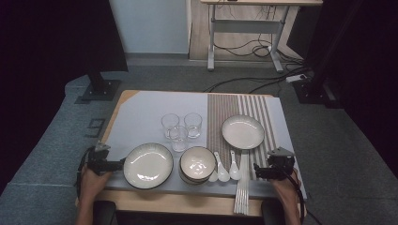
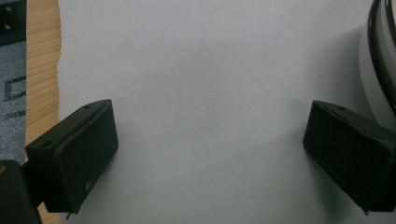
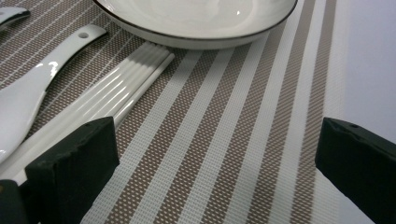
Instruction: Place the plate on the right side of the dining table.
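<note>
The white chopsticks (image 3: 100, 100) lie bundled on the striped placemat (image 3: 224, 140), just left of my right claw (image 3: 215, 172), their far tips nearly under the rim of the small plate (image 3: 196, 23). In the high view the chopsticks (image 1: 243, 185) run from that plate (image 1: 242, 131) toward the near edge of the surface (image 1: 141, 112), and my right claw (image 1: 259, 171) sits low just beside them, jaws spread wide with nothing but placemat between them. Two white spoons (image 1: 227, 168) rest to the left of the chopsticks; one spoon (image 3: 28, 100) shows close by in the right claw view.

Further left stands a stack of bowls (image 1: 197, 164), then the large dark-rimmed plate (image 1: 148, 165). Three clear glasses (image 1: 180, 127) cluster behind them.

My left claw (image 2: 210, 154) is also wide apart and holds nothing, over bare pale surface (image 2: 201, 70), with the large plate's rim (image 2: 380, 65) just beside its right jaw. In the high view that left claw (image 1: 121, 164) points at the plate's left edge.
</note>
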Motion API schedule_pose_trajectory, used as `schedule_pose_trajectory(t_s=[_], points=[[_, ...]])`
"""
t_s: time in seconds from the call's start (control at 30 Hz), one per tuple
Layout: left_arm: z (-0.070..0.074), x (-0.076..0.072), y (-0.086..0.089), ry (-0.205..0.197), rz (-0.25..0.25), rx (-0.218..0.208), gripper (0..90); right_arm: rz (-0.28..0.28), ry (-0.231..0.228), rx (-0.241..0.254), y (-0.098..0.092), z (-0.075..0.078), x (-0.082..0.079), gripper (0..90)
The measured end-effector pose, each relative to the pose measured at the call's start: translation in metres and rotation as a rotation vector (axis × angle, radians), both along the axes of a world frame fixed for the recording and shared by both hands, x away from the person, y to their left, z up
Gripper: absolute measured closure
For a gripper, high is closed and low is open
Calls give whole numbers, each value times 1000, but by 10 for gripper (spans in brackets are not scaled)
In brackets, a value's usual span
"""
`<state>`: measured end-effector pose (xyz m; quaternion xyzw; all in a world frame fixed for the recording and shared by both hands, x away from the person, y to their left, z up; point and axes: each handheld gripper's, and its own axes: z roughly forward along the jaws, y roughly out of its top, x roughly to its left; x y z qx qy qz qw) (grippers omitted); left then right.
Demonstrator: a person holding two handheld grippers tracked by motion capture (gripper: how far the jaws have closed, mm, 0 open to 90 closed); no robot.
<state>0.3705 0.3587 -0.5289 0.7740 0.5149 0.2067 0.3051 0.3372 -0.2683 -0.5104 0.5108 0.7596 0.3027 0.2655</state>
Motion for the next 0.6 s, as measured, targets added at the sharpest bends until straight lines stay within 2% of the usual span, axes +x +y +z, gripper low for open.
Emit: schedule_pose_trajectory(t_s=[0.17, 0.37, 0.47, 0.6], points=[[0, 0, 0, 0, 0, 0, 31, -1, 22, 12, 1, -13, 3, 0], [0, 0, 0, 0, -1, 1, 30, -2, 30, 52, 0, -20, 5, 0], [0, 0, 0, 0, 0, 0, 30, 12, 55, 72, -2, -25, 6, 0], [0, 0, 0, 0, 0, 1, 30, 13, 55, 75, -2, -25, 6, 0]])
